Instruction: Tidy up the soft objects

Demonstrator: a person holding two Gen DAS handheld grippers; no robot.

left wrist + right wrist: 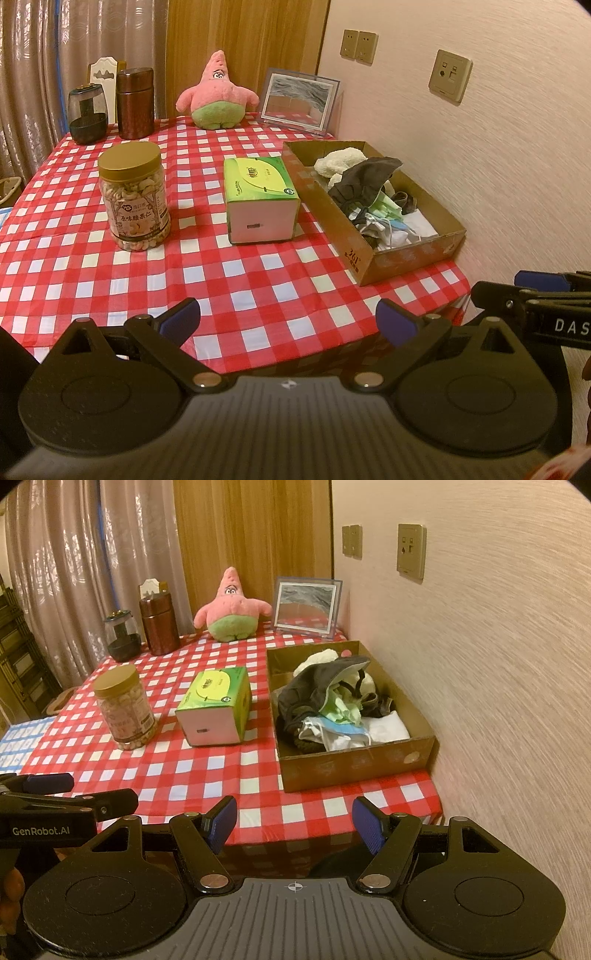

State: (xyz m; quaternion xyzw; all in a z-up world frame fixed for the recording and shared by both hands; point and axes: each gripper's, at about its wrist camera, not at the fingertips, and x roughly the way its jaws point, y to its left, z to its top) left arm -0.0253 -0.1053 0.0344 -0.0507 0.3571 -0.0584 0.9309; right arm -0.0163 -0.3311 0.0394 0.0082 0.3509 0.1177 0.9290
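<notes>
soft items [332, 705], cloths and face masks, lie heaped in the cardboard box [354, 766] at right of frame, beside the green tissue box [216, 705]. left gripper [288, 321] and right gripper [294, 823] hover at bottom edge, jaws parted, grasping nothing.

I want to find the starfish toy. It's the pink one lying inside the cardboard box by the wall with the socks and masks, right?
Not quite. The pink starfish toy is not inside the cardboard box. It sits upright on the checked tablecloth at the far end of the table, beside the picture frame. The right wrist view shows this. The box by the wall does hold the soft clutter.
</notes>
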